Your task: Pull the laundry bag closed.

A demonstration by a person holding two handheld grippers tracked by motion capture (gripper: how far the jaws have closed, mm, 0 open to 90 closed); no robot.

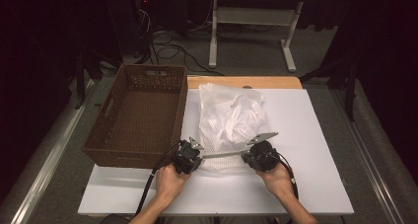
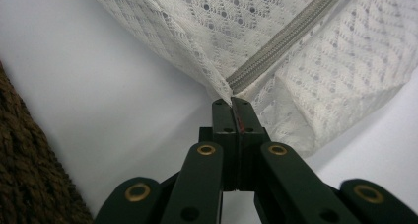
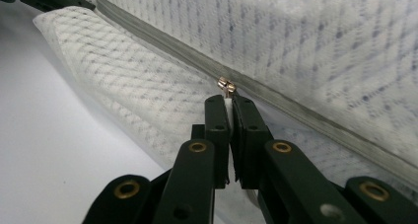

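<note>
White mesh laundry bag (image 1: 229, 123), zippered.

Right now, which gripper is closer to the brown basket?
Left. The left gripper sits just beside the brown basket, pinching the mesh bag corner. The right gripper is farther off, across the bag's near edge.

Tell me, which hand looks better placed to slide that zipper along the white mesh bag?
Probably the right. Its hand-held gripper is pinching the zipper pull, while the left hand-held gripper clamps the corner of the mesh bag at the zipper's end, anchoring it.
</note>
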